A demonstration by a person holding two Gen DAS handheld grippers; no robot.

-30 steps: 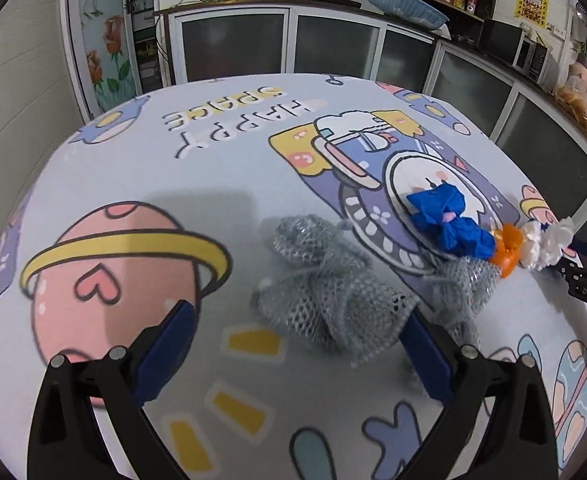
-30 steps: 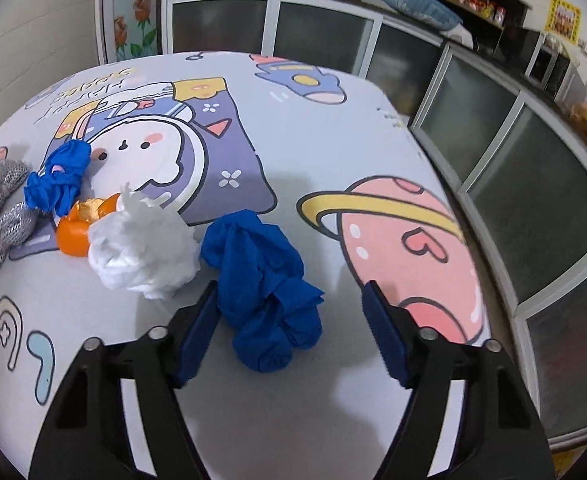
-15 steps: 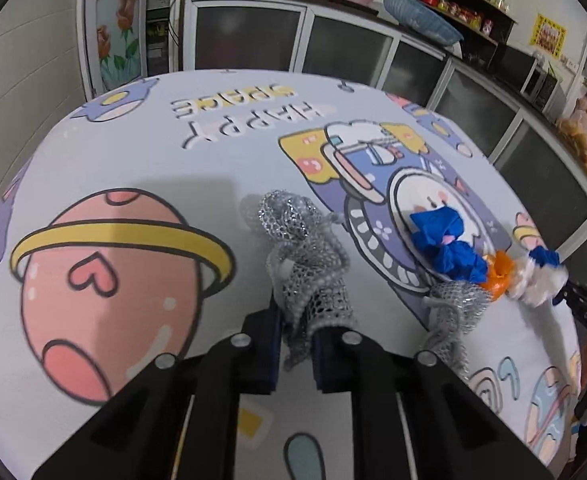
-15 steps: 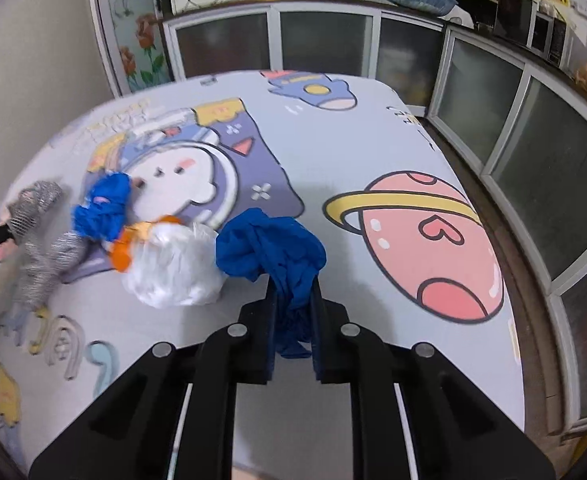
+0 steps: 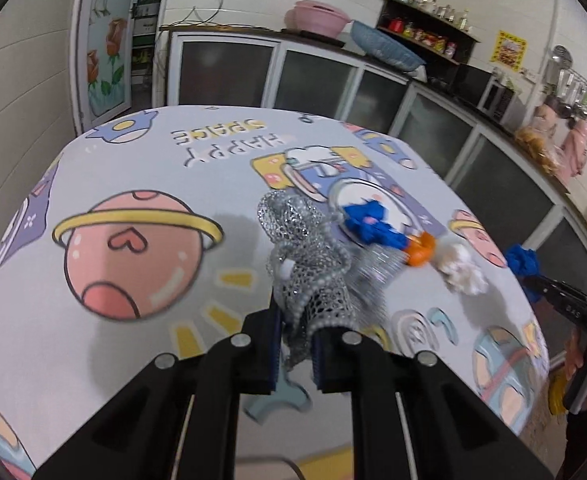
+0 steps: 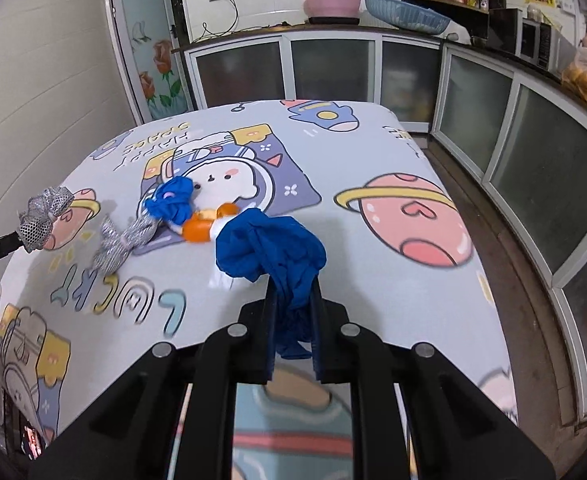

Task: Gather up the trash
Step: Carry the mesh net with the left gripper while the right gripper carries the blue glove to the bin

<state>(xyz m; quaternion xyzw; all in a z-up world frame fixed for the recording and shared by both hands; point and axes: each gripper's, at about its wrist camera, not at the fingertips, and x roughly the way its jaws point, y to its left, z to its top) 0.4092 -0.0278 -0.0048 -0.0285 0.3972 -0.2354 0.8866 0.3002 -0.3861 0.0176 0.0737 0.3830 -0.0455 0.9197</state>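
Note:
My left gripper (image 5: pixel 296 330) is shut on a silver mesh wad (image 5: pixel 305 264) and holds it above the cartoon tablecloth (image 5: pixel 133 168). It also shows at the left of the right wrist view (image 6: pixel 43 216). My right gripper (image 6: pixel 293 300) is shut on a crumpled blue glove (image 6: pixel 271 250), lifted off the table; it shows far right in the left wrist view (image 5: pixel 523 262). On the table lie a second silver mesh piece (image 6: pixel 121 240), another blue glove (image 6: pixel 171 202), an orange scrap (image 6: pixel 199 230) and a white paper wad (image 5: pixel 463 272).
Glass-fronted cabinets (image 6: pixel 333 64) run along the back and right, with a pink basin (image 6: pixel 333 0) and a blue basket (image 6: pixel 407 10) on the counter. The table's right edge (image 6: pixel 489 280) drops to a brown floor.
Both grippers closed on their items a second ago and have since lifted them off the table, pulling back. The remaining trash has not moved.

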